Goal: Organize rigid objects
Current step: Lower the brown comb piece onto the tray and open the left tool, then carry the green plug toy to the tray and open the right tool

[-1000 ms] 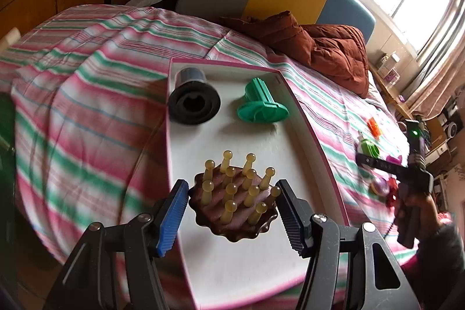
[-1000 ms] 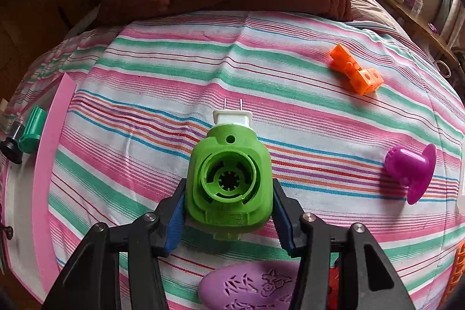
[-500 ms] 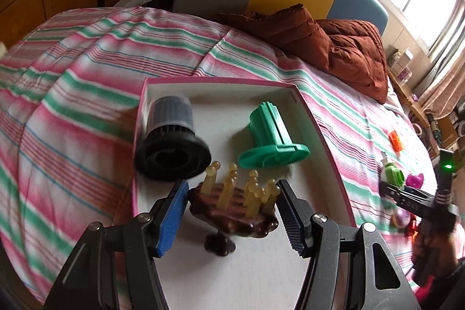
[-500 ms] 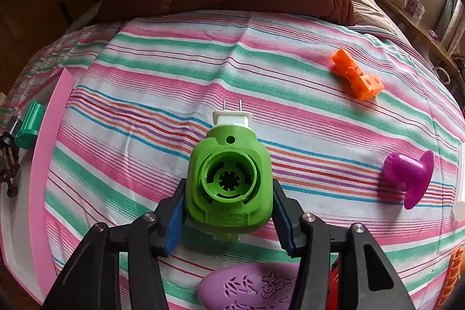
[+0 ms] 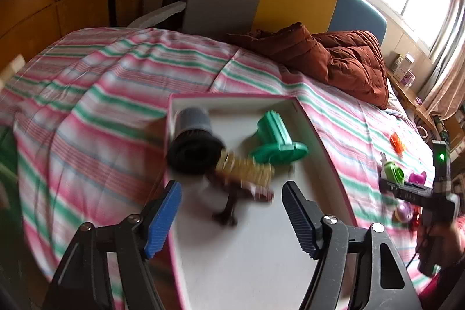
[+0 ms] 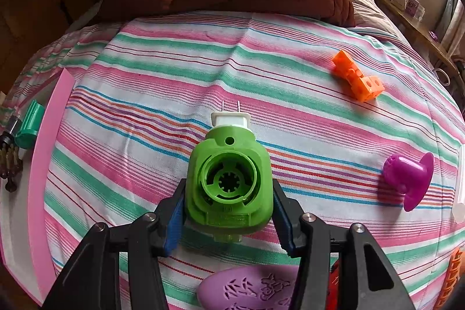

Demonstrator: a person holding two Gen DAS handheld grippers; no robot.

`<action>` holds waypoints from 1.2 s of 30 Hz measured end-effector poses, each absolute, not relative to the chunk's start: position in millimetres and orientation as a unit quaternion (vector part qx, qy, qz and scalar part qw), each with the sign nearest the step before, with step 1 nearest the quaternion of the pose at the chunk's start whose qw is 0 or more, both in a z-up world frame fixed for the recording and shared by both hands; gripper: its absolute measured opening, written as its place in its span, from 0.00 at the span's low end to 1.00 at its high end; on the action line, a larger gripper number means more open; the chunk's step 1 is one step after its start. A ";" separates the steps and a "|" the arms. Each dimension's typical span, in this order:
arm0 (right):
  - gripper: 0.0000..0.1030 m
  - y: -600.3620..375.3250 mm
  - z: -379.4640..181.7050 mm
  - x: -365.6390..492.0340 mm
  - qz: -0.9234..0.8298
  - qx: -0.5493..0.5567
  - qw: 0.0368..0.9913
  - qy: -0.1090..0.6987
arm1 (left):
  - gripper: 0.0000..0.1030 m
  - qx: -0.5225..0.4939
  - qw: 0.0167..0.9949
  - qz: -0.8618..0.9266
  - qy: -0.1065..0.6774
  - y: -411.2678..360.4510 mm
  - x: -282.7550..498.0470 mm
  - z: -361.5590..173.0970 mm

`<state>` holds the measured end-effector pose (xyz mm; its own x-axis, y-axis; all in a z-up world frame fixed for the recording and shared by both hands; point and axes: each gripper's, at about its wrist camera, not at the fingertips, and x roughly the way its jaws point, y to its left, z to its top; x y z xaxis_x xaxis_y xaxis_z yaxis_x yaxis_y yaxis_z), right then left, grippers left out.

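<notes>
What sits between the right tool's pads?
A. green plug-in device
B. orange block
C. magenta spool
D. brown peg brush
A: the right tool is clamped on the green plug-in device, its white pronged end pointing away; the orange block and magenta spool lie loose on the bedspread.

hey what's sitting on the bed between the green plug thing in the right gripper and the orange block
Nothing. In the right wrist view, only bare striped bedspread lies between the green plug-in device and the orange block.
</notes>
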<state>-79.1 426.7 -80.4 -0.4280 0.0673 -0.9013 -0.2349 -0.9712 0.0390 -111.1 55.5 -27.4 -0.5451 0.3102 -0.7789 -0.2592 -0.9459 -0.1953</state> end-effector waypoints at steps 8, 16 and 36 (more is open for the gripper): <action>0.52 428.0 -78.9 -80.1 0.841 -0.525 0.093 0.091 | 0.74 -0.447 0.137 0.884 0.004 47.4 -68.1 -29.7; 0.52 431.3 -77.0 -81.8 0.843 -0.519 0.095 0.104 | 0.77 -0.438 0.129 0.889 0.035 52.7 -45.6 -26.6; 0.51 432.2 -70.8 -79.3 0.854 -0.501 0.099 0.101 | 0.80 -0.436 0.137 0.888 0.052 61.3 -29.9 -22.6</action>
